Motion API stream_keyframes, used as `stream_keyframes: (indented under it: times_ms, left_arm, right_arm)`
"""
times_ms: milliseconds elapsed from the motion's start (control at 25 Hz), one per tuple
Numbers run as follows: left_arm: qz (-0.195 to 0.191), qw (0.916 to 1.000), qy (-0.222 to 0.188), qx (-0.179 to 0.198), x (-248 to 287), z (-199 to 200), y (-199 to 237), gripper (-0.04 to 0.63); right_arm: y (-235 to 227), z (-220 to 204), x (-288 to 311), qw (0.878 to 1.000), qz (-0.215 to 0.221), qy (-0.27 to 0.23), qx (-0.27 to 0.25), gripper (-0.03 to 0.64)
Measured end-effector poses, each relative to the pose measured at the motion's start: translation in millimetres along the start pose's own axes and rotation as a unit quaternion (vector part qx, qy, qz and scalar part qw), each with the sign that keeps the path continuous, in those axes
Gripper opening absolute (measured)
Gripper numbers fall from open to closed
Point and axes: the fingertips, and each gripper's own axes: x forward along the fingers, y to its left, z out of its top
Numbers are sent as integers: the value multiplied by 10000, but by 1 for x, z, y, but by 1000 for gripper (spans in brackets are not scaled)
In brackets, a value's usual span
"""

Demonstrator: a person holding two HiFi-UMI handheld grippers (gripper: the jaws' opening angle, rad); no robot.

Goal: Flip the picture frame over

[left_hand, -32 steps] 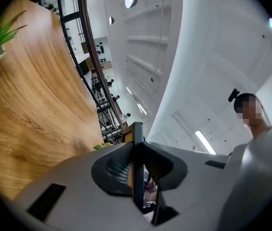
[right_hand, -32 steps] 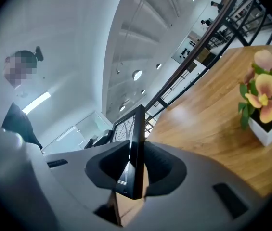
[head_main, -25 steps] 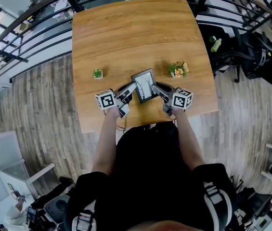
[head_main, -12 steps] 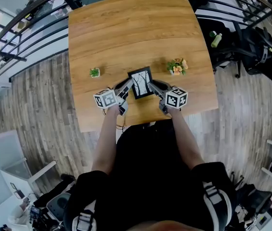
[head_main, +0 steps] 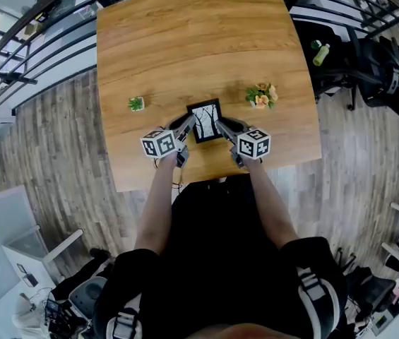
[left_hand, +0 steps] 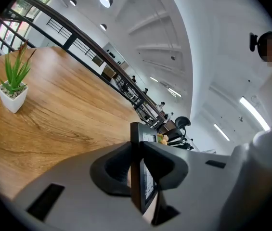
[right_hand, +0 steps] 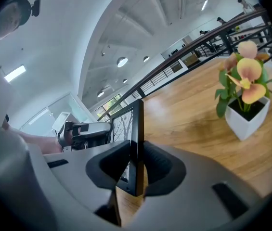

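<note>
The black picture frame (head_main: 205, 121), showing a drawing of bare trees, is held between both grippers over the near part of the wooden table (head_main: 199, 41). Its picture side faces up toward me. My left gripper (head_main: 187, 126) is shut on the frame's left edge. In the left gripper view that edge (left_hand: 136, 148) stands upright between the pads (left_hand: 114, 170). My right gripper (head_main: 222, 126) is shut on the right edge. The right gripper view shows that edge of the frame (right_hand: 136, 138) clamped between its jaws. Whether the frame's lower edge touches the table I cannot tell.
A small green plant in a white pot (head_main: 136, 104) stands left of the frame, also seen as the plant (left_hand: 13, 88) in the left gripper view. A pot of orange flowers (head_main: 261, 97) stands to the right. The table's near edge is just behind the grippers.
Both grippers have sunk toward the table with the frame between them. The frame now looks smaller and sits farther from me in the head view.
</note>
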Motion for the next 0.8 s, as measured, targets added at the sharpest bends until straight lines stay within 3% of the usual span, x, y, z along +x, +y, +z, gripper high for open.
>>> stream_keyframes:
  times_ms: [440, 800]
  left_arm:
    - [528, 9960, 463, 553, 17, -16, 23, 87]
    - [724, 9912, 779, 782, 30, -27, 38, 87]
  right_arm:
    - [-20, -19, 15, 9981, -426, 373, -254, 97]
    - [-37, -33, 25, 9944, -677, 701, -415, 97]
